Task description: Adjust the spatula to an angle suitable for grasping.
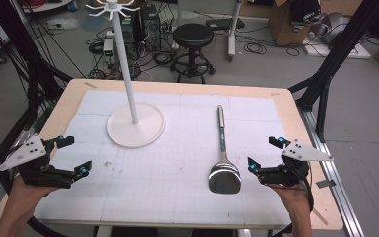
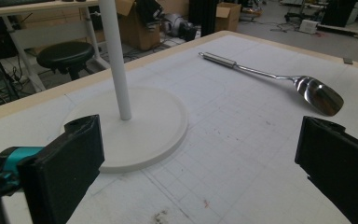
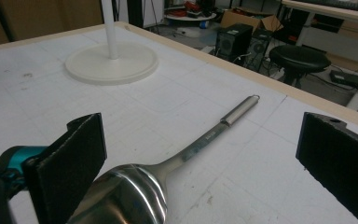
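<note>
Both grippers, left (image 1: 72,157) and right (image 1: 264,153), hovered with jaws open and empty. The spatula (image 1: 223,160) lay untouched on the counter (image 1: 177,88), right of the stand (image 1: 135,124), just beside the right gripper. Likely next: close the right jaws on its handle.

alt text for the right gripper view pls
A steel spatula lies flat on the white gridded mat, its blade between the open right tongs, its handle pointing away to the table's far edge. A white stand's round base sits beyond at left, and a black stool stands on the floor past the table.
</note>
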Available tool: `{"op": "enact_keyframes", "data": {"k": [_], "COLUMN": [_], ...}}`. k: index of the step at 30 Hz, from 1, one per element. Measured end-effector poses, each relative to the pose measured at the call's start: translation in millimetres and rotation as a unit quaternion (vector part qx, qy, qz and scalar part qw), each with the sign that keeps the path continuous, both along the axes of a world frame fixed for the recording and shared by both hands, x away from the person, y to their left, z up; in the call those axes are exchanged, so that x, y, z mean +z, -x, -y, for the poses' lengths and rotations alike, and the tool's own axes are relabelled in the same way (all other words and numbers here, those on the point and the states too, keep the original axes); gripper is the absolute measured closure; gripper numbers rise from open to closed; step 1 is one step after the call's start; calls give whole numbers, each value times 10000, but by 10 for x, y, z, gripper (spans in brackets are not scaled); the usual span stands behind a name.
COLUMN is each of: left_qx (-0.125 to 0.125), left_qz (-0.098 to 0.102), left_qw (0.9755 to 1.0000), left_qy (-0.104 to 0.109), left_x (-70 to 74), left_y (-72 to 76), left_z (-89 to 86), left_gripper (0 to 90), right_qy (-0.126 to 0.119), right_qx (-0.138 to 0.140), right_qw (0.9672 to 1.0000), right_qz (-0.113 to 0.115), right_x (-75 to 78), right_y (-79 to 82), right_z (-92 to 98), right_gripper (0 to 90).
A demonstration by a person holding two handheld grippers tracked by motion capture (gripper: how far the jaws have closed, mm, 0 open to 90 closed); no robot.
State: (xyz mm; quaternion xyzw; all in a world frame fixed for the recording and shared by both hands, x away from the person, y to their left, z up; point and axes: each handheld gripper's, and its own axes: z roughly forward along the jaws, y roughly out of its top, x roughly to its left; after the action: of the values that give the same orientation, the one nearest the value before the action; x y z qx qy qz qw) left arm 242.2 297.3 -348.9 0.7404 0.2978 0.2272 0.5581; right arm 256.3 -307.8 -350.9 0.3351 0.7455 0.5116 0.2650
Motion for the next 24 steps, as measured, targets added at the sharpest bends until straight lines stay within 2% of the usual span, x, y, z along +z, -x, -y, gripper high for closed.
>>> {"op": "enact_keyframes", "data": {"k": [8, 13, 17, 18, 20, 21, 22, 23, 24], "left_qx": [-25, -59, -93, -95, -110, -120, -123, -139, -155], "left_qz": [21, -2, -13, -17, -17, -14, -16, -15, -30], "left_qw": [10000, 10000, 9999, 9999, 9999, 9999, 9999, 9999, 9999], "left_qy": [-14, -38, -66, -65, -58, -50, -37, -43, -52], "left_x": [1, -16, -29, -33, -37, -37, -39, -40, -47], "left_y": [7, -3, -16, -21, -30, -34, -38, -45, -58], "left_z": [-12, 7, 23, 30, 40, 42, 45, 48, 58], "left_gripper": [17, 17, 17, 17, 17, 17, 17, 17, 17], "right_qy": [51, 133, 102, 194, 239, 343, 350, 350, 460], "right_qx": [25, 230, 443, 574, 600, 662, 798, 798, 966], "right_qw": [9999, 9994, 9984, 9974, 9969, 9960, 9944, 9944, 9917], "right_qz": [-105, -236, -343, -396, -443, -490, -597, -597, -707], "right_x": [-26, -39, -48, -48, -47, -49, -59, -59, -61], "right_y": [-17, -38, -65, -93, -95, -101, -124, -124, -163], "right_z": [-16, -57, -88, -131, -150, -175, -218, -218, -277], "right_gripper": [5, 6, 6, 6, 6, 6, 8, 8, 88]}}
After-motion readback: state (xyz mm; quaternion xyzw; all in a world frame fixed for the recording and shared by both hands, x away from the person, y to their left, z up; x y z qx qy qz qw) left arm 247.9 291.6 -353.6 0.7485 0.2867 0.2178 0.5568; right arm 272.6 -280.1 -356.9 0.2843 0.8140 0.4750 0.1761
